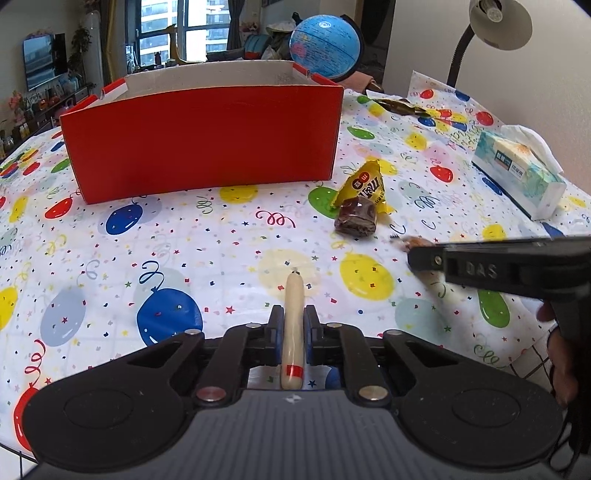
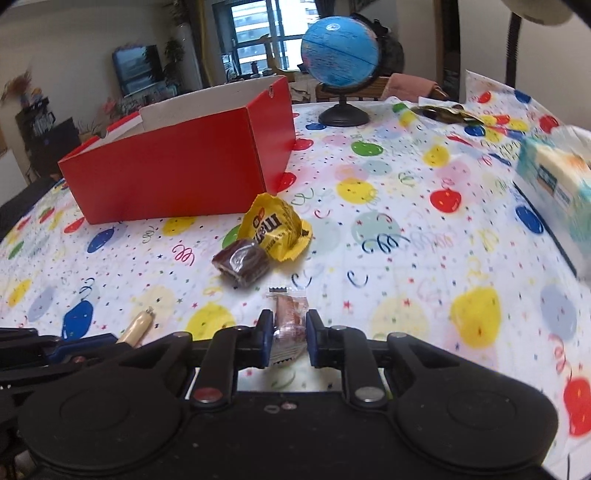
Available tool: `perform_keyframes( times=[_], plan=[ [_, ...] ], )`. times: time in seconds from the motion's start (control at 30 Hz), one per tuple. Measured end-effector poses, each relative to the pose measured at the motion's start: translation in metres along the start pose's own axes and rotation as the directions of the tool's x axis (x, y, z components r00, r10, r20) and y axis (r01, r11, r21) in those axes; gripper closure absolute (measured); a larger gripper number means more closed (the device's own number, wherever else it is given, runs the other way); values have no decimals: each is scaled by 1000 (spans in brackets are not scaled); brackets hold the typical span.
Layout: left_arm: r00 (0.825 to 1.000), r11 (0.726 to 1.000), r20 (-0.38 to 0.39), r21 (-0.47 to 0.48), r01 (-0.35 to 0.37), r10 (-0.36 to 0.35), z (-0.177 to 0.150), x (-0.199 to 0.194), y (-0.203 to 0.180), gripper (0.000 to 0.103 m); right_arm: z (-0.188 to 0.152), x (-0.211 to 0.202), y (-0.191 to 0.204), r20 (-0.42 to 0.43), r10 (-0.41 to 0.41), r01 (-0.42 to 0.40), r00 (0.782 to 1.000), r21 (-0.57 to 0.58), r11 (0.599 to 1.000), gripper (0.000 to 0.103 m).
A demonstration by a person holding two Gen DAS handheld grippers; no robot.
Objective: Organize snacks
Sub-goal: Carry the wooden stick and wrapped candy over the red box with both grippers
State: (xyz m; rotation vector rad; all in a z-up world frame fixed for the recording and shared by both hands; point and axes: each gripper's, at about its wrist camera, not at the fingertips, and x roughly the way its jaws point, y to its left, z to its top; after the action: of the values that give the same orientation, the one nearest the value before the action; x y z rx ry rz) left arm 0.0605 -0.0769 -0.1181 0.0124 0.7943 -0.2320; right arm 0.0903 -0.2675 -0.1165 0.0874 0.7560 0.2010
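My left gripper [image 1: 293,321] is shut on a cream sausage stick [image 1: 293,314] with a red band, which points forward over the balloon-print tablecloth. My right gripper [image 2: 287,325] is shut on a small clear-wrapped snack [image 2: 290,314]; in the left wrist view that gripper [image 1: 417,258] comes in from the right. An open red box [image 1: 207,144] stands at the back left. A yellow candy bag [image 2: 275,225] and a brown wrapped cake [image 2: 242,262] lie together in front of the box's right corner. The sausage's tip [image 2: 138,325] shows at the left in the right wrist view.
A tissue pack [image 1: 517,177] lies at the right. A blue globe [image 2: 340,59] on a black stand sits behind the box, with a dark gold wrapper [image 1: 399,105] near it. A lamp [image 1: 498,22] rises at the back right. A hand [image 1: 561,369] holds the right gripper's handle.
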Motion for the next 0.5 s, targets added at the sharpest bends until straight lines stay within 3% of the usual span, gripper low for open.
perform_keyframes(
  times=[0.5],
  plan=[
    [1000, 998, 1, -68, -1, 1, 5, -13, 17, 93, -2, -32, 12, 53, 14, -14, 998, 12, 1000, 87]
  ],
)
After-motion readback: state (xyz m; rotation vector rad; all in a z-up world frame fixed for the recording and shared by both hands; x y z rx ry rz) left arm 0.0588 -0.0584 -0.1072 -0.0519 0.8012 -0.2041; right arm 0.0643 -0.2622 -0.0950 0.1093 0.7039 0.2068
